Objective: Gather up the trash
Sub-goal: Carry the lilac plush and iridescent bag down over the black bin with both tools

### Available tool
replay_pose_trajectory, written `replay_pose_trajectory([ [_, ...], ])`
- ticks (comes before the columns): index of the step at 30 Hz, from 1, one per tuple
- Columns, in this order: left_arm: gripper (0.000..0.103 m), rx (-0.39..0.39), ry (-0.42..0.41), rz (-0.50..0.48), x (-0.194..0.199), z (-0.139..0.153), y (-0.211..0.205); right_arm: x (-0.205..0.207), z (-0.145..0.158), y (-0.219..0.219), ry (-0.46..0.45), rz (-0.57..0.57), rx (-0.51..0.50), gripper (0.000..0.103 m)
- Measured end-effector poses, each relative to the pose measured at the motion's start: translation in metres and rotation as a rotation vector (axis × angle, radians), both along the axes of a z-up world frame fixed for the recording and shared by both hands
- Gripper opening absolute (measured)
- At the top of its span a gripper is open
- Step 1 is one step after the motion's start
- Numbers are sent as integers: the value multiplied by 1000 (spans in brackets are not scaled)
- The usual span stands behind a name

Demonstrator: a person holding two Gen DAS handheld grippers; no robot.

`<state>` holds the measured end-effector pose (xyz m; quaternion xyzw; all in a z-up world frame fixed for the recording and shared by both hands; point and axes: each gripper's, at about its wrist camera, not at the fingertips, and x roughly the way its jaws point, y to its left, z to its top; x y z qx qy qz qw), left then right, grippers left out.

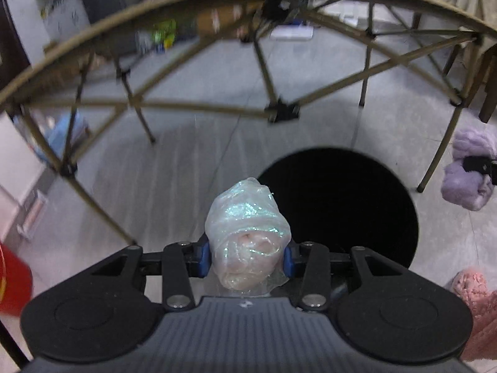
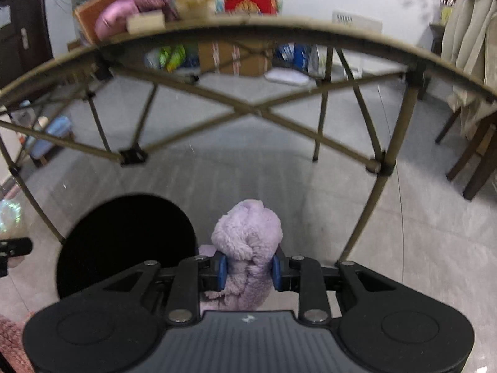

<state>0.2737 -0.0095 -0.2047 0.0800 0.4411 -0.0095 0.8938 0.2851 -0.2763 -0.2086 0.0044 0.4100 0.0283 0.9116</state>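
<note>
L gripper (image 1: 248, 259) clamped on plastic wad (image 1: 248, 233) | R gripper (image 2: 248, 272) clamped on purple fluff (image 2: 248, 242) | both near black bin (image 1: 344, 205); drops pending; more on table (image 2: 279, 25)

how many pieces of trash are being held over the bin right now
2: a crumpled plastic wrap bundle in the left claw, and a purple fuzzy lump in the right claw, both beside the black bin.

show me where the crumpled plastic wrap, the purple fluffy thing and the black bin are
crumpled plastic wrap (image 1: 247, 233): left wrist view, middle of the shiny wad.
purple fluffy thing (image 2: 247, 239): right wrist view, its upper fuzzy bulge.
black bin (image 2: 124, 242): right wrist view, dark inside of its round opening.
</note>
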Motion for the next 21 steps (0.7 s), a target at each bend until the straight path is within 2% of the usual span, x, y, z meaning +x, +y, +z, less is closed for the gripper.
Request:
replay_pose_trajectory([
  [6, 41, -32, 65, 42, 8, -13, 8, 8, -13, -4, 50, -21, -2, 26],
  [21, 39, -47, 145, 102, 26, 0, 10, 17, -21, -4, 88, -43, -23, 26],
])
